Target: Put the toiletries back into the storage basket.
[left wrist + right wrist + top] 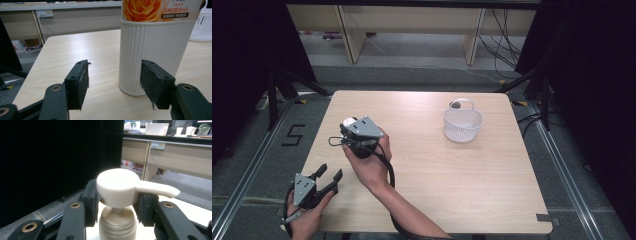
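High view: bottle (349, 123) nr table (422, 165) left edge.

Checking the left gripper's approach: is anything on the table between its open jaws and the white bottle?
Nothing visible. The left gripper faces the ribbed bottle across bare table; the right gripper grips its pump head.

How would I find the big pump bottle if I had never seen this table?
Start at the wooden table and go to its left side, away from the white basket on the right. There stands a white pump bottle with ribbed sides and an orange rose label. The right gripper is shut on its pump head.
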Available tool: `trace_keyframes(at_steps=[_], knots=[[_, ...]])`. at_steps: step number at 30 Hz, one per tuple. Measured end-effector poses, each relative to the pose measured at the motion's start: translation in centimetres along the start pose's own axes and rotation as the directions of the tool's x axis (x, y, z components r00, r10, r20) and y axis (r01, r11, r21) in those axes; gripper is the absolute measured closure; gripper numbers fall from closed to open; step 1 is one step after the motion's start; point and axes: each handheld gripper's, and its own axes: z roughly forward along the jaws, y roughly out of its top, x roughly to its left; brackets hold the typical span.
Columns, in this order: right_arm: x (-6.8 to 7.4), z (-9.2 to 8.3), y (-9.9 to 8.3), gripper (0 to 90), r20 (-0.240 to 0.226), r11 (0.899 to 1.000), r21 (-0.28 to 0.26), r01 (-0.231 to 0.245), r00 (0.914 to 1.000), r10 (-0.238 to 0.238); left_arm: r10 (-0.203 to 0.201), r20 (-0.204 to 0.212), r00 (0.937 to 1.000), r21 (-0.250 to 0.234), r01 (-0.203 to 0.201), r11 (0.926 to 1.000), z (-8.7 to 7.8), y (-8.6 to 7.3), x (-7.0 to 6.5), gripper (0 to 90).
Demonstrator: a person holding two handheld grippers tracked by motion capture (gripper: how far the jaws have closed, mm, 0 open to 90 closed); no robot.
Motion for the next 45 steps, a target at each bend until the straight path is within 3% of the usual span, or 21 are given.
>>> trace_keyframes(at_steps=[7,9,15,20,23,24,27,37,45], knots=[[-0.1,-0.2,0.0,59.9,-0.019,1.000,-0.001,-0.008,0.9998,0.008,0.016,0.000,0.9999,0.003,-0.016,0.9999,0.0,0.0,0.1,39.4],[-0.5,-0.5,0.2,60.0,-0.016,1.000,-0.009,0.014,0.9998,-0.014,0.014,0.000,0.9999,0.002,-0.014,0.9999,0.0,0.0,0.1,39.4],[-1.2,-1.8,1.9,60.1,-0.016,0.999,-0.050,0.020,0.9997,-0.021,0.007,0.000,1.0000,-0.004,-0.007,1.0000,-0.1,0.0,0.2,39.4],[-2.4,-2.9,2.9,60.1,-0.004,0.997,-0.072,0.029,0.9996,-0.029,0.001,0.003,1.0000,-0.014,-0.001,0.9999,0.0,-0.1,0.1,39.4],[-3.4,-3.8,3.1,60.1,0.014,0.997,-0.075,0.003,0.9999,-0.002,0.004,-0.004,1.0000,-0.002,-0.004,1.0000,-0.1,0.0,0.1,39.4],[-3.7,-3.9,3.1,60.1,0.016,0.997,-0.079,0.017,0.9997,-0.016,0.007,-0.003,1.0000,-0.005,-0.007,1.0000,-0.1,0.0,0.1,39.4],[-4.6,-4.8,3.3,60.1,0.031,0.997,-0.072,-0.016,0.9993,0.018,0.017,-0.006,0.9998,-0.020,-0.017,0.9997,-0.1,0.0,0.1,39.4],[-7.4,-6.8,3.5,60.1,0.084,0.996,-0.085,0.010,0.9965,-0.003,0.006,-0.011,0.9999,-0.012,-0.006,0.9999,-0.1,0.0,0.1,39.2],[-9.4,-8.4,3.5,60.1,0.123,0.995,-0.098,-0.031,0.9915,0.042,0.000,-0.019,0.9998,-0.017,0.000,0.9999,-0.2,0.0,0.2,39.2]])
